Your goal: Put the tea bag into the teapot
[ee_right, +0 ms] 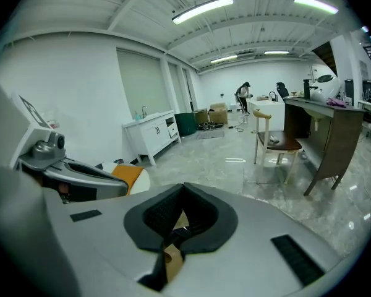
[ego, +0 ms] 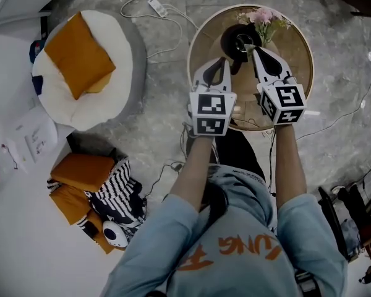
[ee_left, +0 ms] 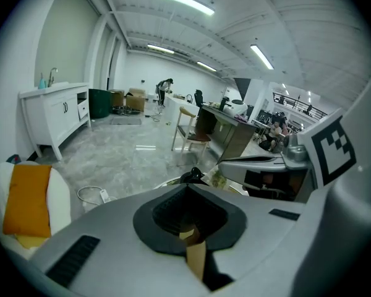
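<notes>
A black teapot (ego: 240,44) stands at the back of a round wooden table (ego: 297,48), beside pink flowers (ego: 264,18). I see no tea bag in any view. My left gripper (ego: 221,60) hovers just left of the teapot with its jaws together and nothing between them. My right gripper (ego: 255,49) is just right of the teapot, also shut and empty. In the left gripper view the teapot's top (ee_left: 191,177) peeks over the shut jaws of the left gripper (ee_left: 188,212). The right gripper view shows its own shut right gripper (ee_right: 182,218) and only room beyond.
A round white seat with an orange cushion (ego: 80,54) sits on the floor to the left. A power strip and cable (ego: 156,6) lie behind it. Orange cushions and striped cloth (ego: 93,184) lie near the person's left, dark bags (ego: 352,221) at the right.
</notes>
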{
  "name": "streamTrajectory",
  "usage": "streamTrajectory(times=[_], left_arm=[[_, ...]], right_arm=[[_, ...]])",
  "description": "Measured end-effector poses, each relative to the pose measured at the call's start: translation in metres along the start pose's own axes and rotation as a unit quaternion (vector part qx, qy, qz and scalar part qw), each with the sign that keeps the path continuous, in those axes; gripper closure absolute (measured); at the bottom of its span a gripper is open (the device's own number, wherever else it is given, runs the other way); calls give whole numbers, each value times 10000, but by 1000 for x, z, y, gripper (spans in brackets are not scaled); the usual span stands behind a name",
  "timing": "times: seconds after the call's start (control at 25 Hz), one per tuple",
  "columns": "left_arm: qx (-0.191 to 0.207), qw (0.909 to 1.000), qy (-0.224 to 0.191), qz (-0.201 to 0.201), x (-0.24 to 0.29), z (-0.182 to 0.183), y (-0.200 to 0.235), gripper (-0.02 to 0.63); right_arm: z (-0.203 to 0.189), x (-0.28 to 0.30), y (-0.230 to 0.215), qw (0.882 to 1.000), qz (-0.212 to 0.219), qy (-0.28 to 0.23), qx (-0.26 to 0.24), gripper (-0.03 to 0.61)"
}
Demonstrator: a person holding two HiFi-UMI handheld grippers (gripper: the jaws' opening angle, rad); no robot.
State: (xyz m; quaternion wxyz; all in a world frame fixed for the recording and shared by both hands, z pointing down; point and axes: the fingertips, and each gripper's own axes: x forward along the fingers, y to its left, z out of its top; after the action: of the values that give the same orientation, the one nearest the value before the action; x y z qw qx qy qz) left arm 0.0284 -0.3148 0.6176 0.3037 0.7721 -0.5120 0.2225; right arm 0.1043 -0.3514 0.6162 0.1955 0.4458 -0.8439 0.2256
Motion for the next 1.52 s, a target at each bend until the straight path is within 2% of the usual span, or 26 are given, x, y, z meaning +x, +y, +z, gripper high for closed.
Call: streamTrajectory(times=[0.28, 0.88, 1.08, 1.28, 1.52], left_arm=[[-126, 9999, 29, 52, 8, -5, 16, 589], [-149, 9996, 192, 114, 18, -17, 32, 589], [-72, 9997, 230, 57, 19, -18, 30, 589], [-79, 9995, 264, 160, 20, -22, 36, 589], [-75, 9998, 155, 124, 13, -11, 24, 589]], right_arm=[[-3, 25, -2, 9997, 5, 104, -216, 566], [-23, 54, -13, 9998, -173, 139, 21, 564], [-34, 56, -10, 9997, -117, 224, 35, 479], [-37, 46, -14, 9997, -131, 168, 127, 451], [-34, 16, -23, 9989, -336, 73, 329, 446]])
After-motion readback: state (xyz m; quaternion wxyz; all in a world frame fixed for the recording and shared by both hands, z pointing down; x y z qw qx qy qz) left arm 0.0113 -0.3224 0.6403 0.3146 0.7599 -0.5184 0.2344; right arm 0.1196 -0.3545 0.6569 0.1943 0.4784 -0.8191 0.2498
